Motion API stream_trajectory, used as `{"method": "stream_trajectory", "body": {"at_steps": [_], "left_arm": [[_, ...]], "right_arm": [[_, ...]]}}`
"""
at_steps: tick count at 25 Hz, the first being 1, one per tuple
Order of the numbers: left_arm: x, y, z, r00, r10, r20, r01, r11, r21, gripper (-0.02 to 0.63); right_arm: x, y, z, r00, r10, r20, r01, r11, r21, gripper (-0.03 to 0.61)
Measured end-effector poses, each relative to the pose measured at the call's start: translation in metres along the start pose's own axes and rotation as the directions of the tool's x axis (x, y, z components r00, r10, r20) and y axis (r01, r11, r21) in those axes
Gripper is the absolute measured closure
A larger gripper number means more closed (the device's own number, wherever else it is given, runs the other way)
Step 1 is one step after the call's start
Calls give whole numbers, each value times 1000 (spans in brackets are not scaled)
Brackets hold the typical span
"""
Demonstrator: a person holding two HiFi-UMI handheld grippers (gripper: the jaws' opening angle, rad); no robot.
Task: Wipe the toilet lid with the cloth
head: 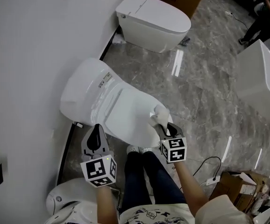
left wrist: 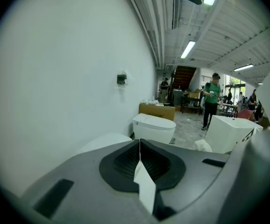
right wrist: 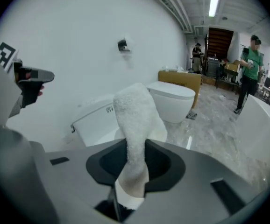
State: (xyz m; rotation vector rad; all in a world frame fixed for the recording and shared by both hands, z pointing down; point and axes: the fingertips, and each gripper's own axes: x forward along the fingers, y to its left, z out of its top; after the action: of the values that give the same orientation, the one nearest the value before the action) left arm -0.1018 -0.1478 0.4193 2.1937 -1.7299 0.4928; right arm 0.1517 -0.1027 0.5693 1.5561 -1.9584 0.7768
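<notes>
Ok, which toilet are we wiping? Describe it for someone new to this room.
Along the white wall stands a row of three toilets. Ours is the middle toilet, between the far toilet and the near toilet. Only it has the white cloth, clamped in the right gripper, at its lid's edge.

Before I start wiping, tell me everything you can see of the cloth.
The cloth is white, terry-like fabric, bunched into a strip. The right gripper is shut on its lower end; the rest stands up past the jaws, its top flopping over. In the head view it sits at the near right edge of the toilet lid; contact is unclear.
</notes>
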Motion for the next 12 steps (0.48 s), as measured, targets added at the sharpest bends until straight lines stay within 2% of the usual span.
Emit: {"method": "stream_trajectory", "body": {"at_steps": [6,12], "left_arm": [[-37,-5,83,993,24,116,-24,1000,-5,603],[-69,-12,148,979,28,204,-28,1000,-3,603]], "right_arm": [[-61,17,126,977,35,210,-37,999,5,483],[-128,45,222,917,77,390,-73,997,-25,483]]}}
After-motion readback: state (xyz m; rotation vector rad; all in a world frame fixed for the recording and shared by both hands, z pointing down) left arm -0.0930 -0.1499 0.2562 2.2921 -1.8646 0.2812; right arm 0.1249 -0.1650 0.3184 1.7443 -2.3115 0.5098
